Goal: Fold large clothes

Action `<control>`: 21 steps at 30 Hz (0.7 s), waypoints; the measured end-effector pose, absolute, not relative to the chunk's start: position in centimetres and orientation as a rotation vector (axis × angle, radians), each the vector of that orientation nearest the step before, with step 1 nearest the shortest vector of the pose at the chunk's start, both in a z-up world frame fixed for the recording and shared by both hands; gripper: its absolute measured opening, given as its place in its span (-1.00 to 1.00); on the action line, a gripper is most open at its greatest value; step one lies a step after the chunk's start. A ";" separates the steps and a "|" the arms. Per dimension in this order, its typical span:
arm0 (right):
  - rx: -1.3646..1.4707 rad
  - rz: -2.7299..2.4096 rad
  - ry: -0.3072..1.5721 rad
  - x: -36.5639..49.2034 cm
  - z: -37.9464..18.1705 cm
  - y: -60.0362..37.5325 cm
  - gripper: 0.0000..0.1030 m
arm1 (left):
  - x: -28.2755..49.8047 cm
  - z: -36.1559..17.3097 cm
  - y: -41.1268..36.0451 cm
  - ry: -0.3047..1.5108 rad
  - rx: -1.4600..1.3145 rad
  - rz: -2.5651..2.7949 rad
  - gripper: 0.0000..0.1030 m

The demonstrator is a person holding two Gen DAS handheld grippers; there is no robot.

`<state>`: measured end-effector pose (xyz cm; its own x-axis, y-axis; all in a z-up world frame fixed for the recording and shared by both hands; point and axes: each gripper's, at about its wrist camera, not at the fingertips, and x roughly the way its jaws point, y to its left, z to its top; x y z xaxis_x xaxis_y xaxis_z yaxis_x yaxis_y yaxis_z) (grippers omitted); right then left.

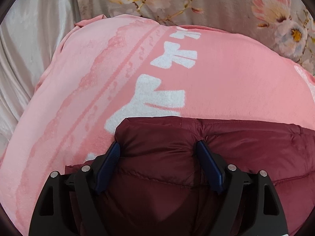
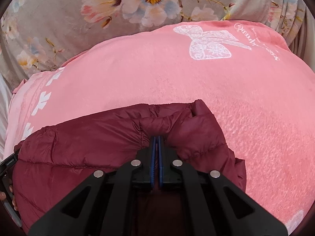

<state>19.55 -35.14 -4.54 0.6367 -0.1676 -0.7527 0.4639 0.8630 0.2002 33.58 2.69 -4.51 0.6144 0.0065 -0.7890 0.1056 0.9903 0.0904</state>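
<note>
A dark red puffer jacket (image 1: 236, 149) lies on a pink blanket (image 1: 226, 78) with white bow prints. My left gripper (image 1: 158, 149) is open, its blue fingers (image 1: 110, 161) straddling a puffy fold near the jacket's far edge. In the right wrist view, my right gripper (image 2: 157, 139) is shut on the jacket (image 2: 88, 143), pinching a fold near its far hem, with fabric bunched around the tips. The pink blanket (image 2: 216, 90) spreads beyond it.
A floral grey quilt (image 1: 226, 4) lies beyond the blanket, also in the right wrist view (image 2: 69, 19). A pale satin sheet (image 1: 25, 49) is at the left. The other gripper's edge and a hand (image 2: 8, 177) show at far left.
</note>
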 end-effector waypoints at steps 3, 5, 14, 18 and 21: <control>0.392 -0.376 0.809 19.7 -4.6 -35.1 -0.98 | 33.7 -4.7 2.7 0.916 0.132 -0.056 0.58; 0.400 -0.373 0.808 19.7 -4.7 -35.2 -0.98 | 33.7 -4.8 2.7 0.917 0.134 -0.054 0.58; 0.387 -0.385 0.809 19.8 -4.9 -35.2 -0.98 | 33.8 -4.9 2.3 0.911 0.150 -0.042 0.60; 0.376 -0.393 0.812 20.0 -4.8 -35.0 -0.98 | 33.8 -5.0 2.1 0.908 0.155 -0.034 0.61; 0.378 -0.393 0.811 20.0 -4.8 -35.0 -0.97 | 33.8 -5.0 2.0 0.908 0.155 -0.028 0.64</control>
